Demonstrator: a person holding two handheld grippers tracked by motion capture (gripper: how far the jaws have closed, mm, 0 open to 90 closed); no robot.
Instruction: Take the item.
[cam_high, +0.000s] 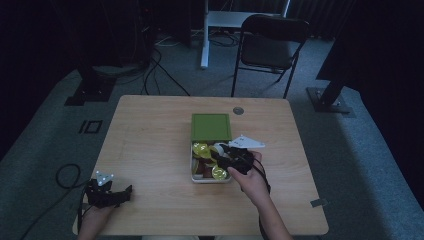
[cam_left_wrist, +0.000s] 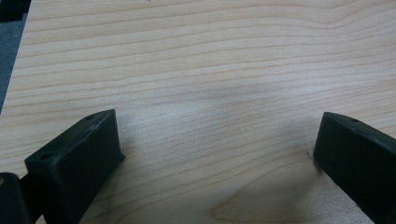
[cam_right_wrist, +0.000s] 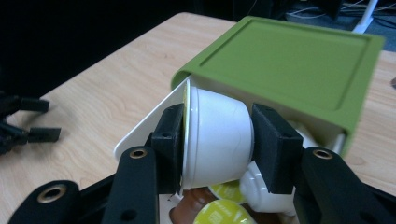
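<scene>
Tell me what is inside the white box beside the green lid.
The white box holds coffee capsules: yellow-topped ones, a brown one and white ones. The right gripper grips a white capsule above them. The capsules and the gripper cover whatever lies lower in the box.

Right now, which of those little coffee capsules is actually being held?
The white capsule lying sideways between the right gripper pads; the yellow-lidded ones sit loose in the box below.

Light wooden table (cam_high: 150, 150), white box (cam_high: 192, 172) of capsules, green lid (cam_high: 211, 126) beside it
</scene>
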